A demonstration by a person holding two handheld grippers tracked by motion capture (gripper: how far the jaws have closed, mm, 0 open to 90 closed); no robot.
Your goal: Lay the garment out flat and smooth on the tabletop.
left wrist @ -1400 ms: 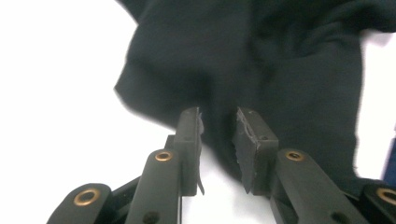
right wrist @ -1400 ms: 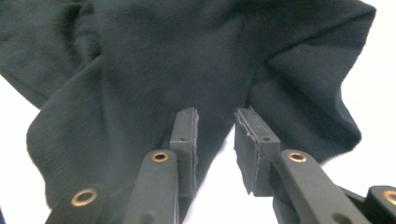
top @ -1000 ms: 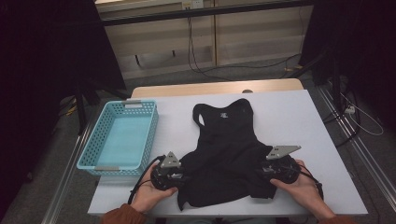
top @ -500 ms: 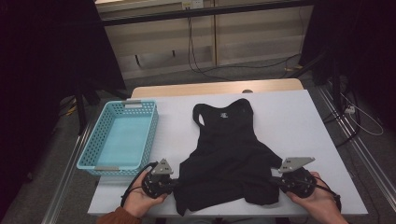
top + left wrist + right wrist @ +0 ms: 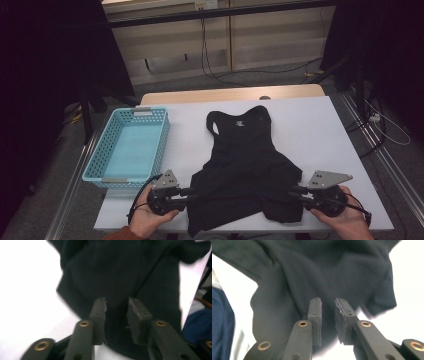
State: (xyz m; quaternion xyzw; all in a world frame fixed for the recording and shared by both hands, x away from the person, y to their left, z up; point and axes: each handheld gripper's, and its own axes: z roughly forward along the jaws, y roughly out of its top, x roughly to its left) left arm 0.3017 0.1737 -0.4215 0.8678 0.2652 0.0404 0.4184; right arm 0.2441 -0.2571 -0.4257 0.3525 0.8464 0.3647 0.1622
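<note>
The white table (image 5: pixel 320 130) is covered mid-front by the black top (image 5: pixel 245 165), hem nearest. Beside it sits the blue basket (image 5: pixel 131 145). Left gripper (image 5: pixel 116 308) and right gripper (image 5: pixel 327 307) are held narrowly parted over the hem, nothing clamped; a shallow bite could let fabric slip.

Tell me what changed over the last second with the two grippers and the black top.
Both grippers pulled back off the black top toward the near table edge, then edged in again: the left gripper points at its left hem corner, the right gripper at its right. Jaws stand open, gripping nothing. The garment barely shifted; the blue basket and white table stayed put.
</note>
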